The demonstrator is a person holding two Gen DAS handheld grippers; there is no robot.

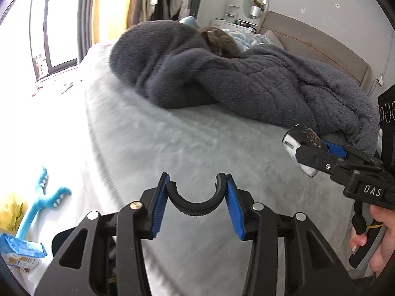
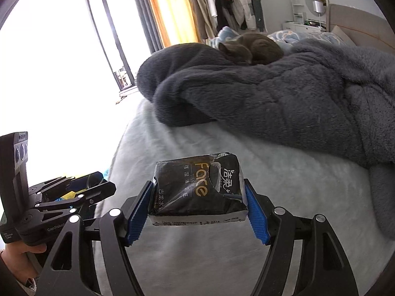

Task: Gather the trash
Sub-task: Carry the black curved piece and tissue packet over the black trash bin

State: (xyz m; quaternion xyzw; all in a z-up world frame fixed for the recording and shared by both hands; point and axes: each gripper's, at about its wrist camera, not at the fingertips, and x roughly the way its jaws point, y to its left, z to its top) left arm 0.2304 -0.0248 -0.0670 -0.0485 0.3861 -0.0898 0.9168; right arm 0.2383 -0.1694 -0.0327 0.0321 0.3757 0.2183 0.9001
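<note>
Right tool (image 2: 197, 197) pinches a black tissue pack (image 2: 198, 192) above the bed (image 2: 284, 185); left tool (image 1: 197, 197) clamps what looks like a curved black rubber piece (image 1: 195, 203), blanket (image 1: 259, 83) ahead

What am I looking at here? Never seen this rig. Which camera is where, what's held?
No robot arm: a person carries a pair of hand-held tongs in each hand, each with a fisheye camera looking forward along its fingers.

The left wrist view shows the left tongs clamped on a black curved piece, a broken half ring. At that picture's right edge are the right tongs and the hand holding them.

The right wrist view shows the right tongs shut on a black tissue pack, torn open on top. The left tongs appear at lower left.

Below both is a bed with a pale cover. On it lie a dark grey fleece blanket and a curled-up cat.
</note>
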